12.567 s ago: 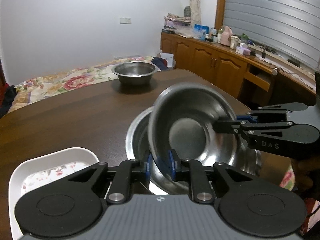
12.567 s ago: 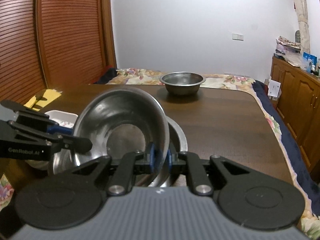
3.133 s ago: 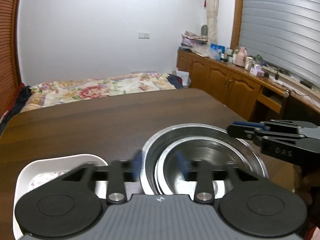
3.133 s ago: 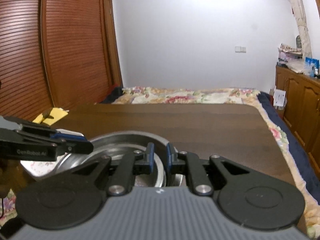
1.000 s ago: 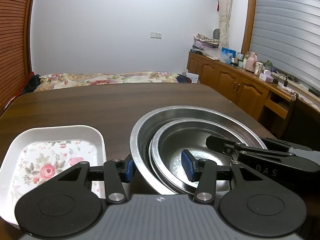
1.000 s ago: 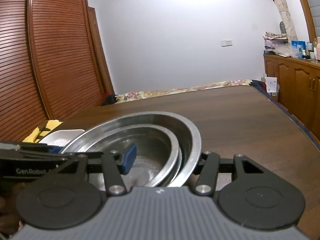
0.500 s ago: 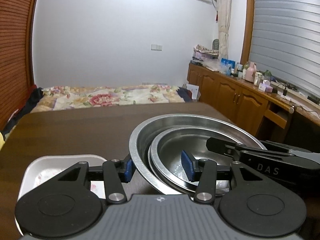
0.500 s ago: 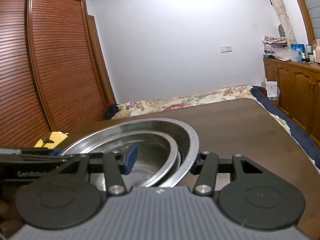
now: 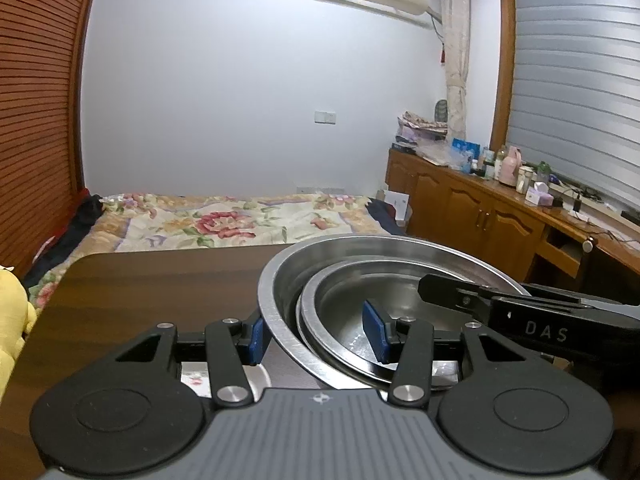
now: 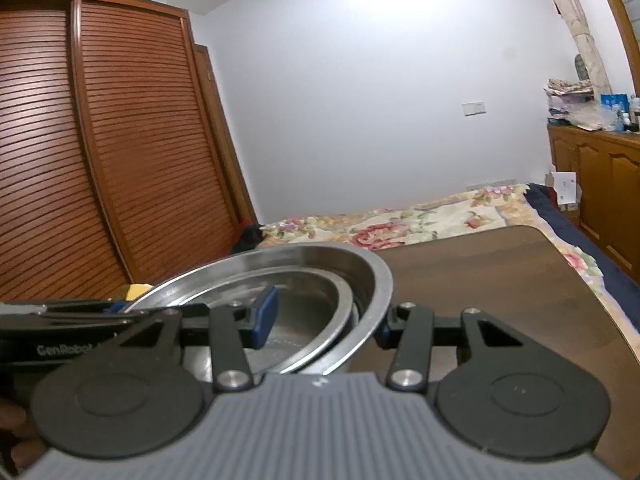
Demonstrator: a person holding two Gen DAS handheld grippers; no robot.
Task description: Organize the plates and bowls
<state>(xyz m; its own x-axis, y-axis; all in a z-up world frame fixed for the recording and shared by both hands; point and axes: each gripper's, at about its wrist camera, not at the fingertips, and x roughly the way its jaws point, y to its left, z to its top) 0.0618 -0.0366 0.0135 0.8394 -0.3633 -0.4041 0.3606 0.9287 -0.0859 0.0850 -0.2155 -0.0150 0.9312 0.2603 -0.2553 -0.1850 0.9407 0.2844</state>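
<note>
Straddling opposite rims, both fingers (image 9: 376, 332) (image 10: 266, 316) grip the nested steel bowls (image 9: 344, 264), right pair closing

Beyond the nested bowls (image 9: 352, 276) the dark table (image 9: 152, 288) lies bare to its far edge — open room for a gripper ahead and to the left. Close under the left gripper (image 9: 316, 336) a white floral plate (image 9: 196, 380) peeks out. To the right the other gripper (image 9: 520, 312) reaches across the bowls — that side is blocked.
</note>
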